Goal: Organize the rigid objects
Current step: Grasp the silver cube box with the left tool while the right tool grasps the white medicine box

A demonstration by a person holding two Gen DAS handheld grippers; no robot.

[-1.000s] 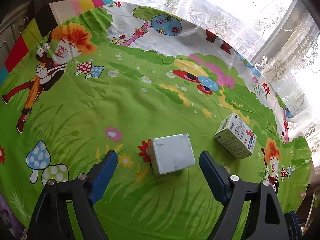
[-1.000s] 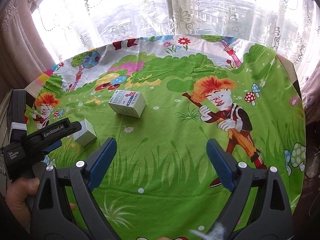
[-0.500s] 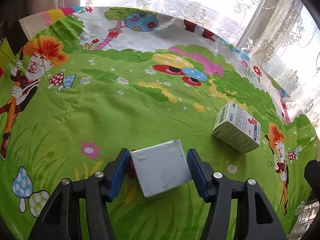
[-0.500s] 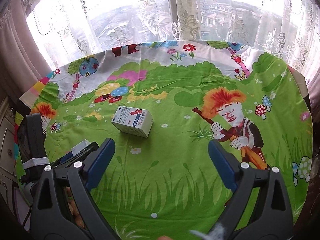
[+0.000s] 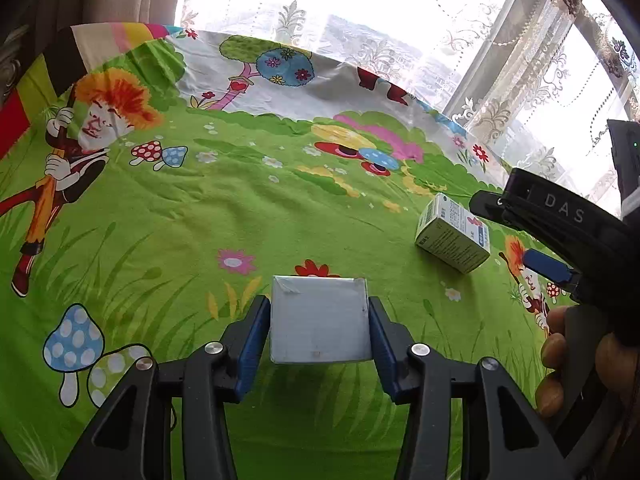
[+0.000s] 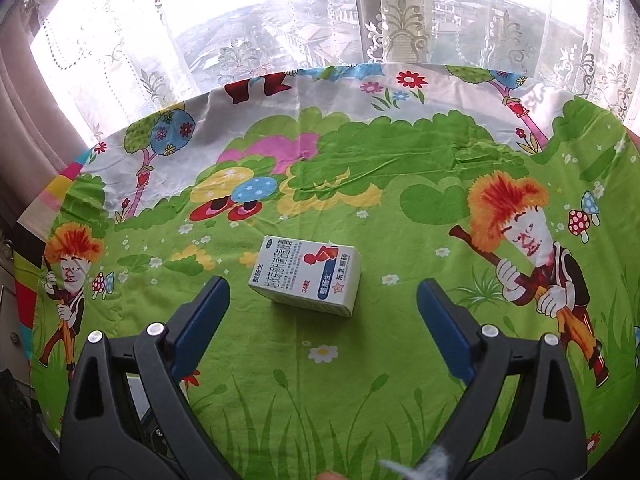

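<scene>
Now, by item:
Left gripper [image 5: 319, 322]: jaws closing, the blue pads flat against both sides of the grey box [image 5: 319, 319]; box squarely between them, its top face towards the camera.
Grey box, place: near edge of the cloth, just this side of a printed red flower; whether its base rests on the cloth cannot be told, since its own front face hides it.
Right gripper [image 6: 323, 316]: jaws wide, nothing between the pads; the medicine carton [image 6: 306, 275] lies just beyond the fingertips, apart from both.
Medicine carton, place: lying flat and slightly skewed on the tablecloth [image 6: 400, 208], near the middle; in the left view it sits to the right of the grey box, well apart from it.
Open room: bare green cloth on every side of the carton, and broad bare cloth left of and beyond the grey box.
Edges: far rim of the cloth runs under the lace curtain [image 6: 248, 40]; striped border at the left.
Hidden: right hand [image 5: 560, 360] partly cut off at the frame edge; the right gripper's body covers the carton's far corner in the left view.
Unclear: a dark device behind the right gripper's left finger.
</scene>
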